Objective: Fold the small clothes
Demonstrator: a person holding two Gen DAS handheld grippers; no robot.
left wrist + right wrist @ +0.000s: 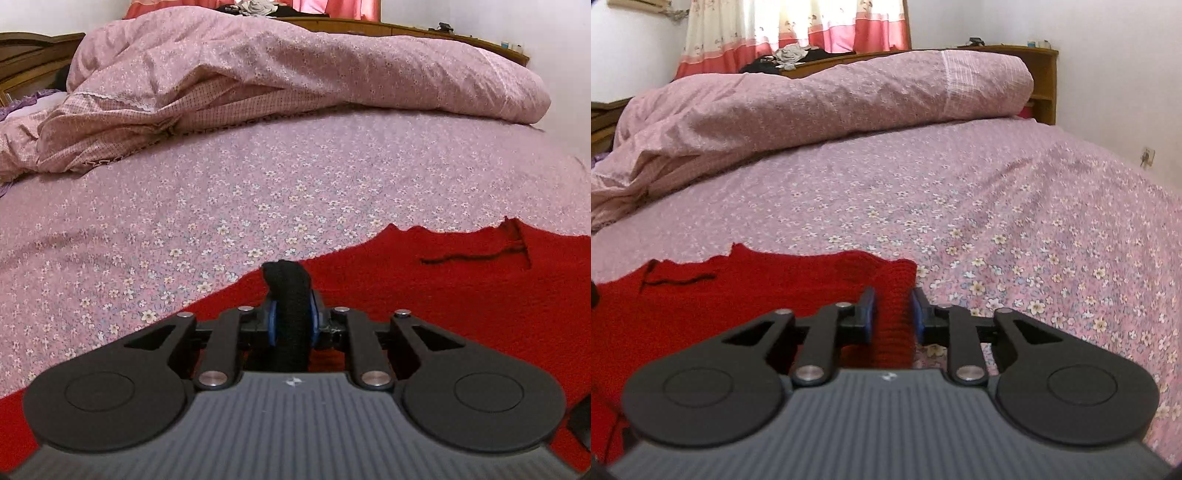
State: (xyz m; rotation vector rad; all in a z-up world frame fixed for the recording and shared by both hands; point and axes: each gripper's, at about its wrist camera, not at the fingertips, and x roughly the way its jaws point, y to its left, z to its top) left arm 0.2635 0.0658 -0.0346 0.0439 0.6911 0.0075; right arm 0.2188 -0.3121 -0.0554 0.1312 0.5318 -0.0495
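Note:
A red knitted garment [424,295] lies flat on the flowered bed sheet [221,206], with a dark loose thread [476,254] on it. My left gripper [290,314] is shut on a black knitted cuff [288,291] at the garment's left edge. In the right wrist view the garment [720,299] spreads to the left. My right gripper [892,314] is shut on its red ribbed cuff [894,314] at the right corner. Both grippers hold low, near the sheet.
A rumpled pink quilt [295,74] lies across the far side of the bed; it also shows in the right wrist view [812,107]. A wooden headboard shelf [1041,74] and pink curtains [798,26] stand behind. The sheet [1034,221] drops off at the right.

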